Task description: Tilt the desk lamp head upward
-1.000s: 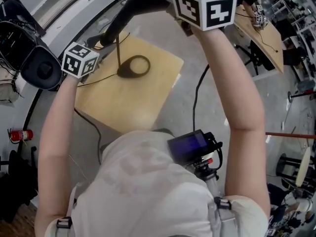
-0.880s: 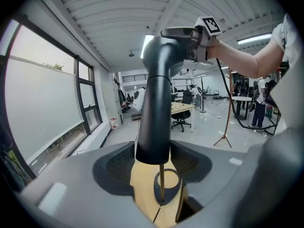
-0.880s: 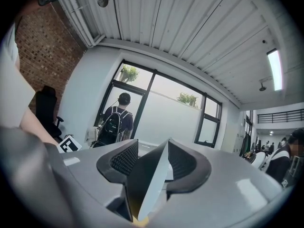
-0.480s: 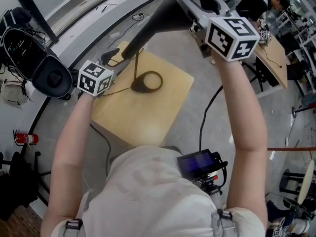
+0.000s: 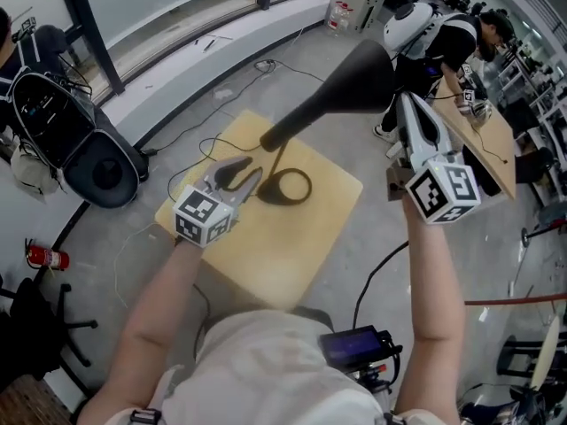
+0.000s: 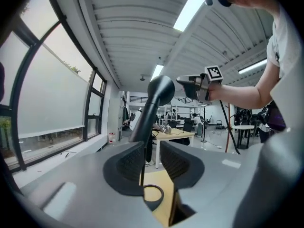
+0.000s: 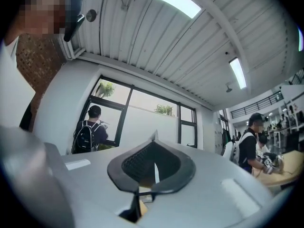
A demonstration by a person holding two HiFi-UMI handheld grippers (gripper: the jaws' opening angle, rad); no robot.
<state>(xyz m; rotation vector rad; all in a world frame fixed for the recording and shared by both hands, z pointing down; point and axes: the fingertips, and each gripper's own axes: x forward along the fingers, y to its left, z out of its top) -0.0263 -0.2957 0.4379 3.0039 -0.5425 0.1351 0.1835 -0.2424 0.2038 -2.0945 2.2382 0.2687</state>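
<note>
Head view: lamp head (image 5: 359, 78) seems past table (image 5: 319, 228) edge, right gripper (image 5: 406, 106) beside.

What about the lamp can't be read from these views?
- Black cone-shaped lamp head: mouth turned away in head view, merely a dark shape in left gripper view.
- Its tilt joint: head view, covered by the cone's narrow end.
- Right gripper view: lamp out of frame.

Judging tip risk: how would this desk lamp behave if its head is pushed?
Probably tippy: the large cone head stands over a small ring base. The thin stem may flex or wobble rather than stay rigid.
</note>
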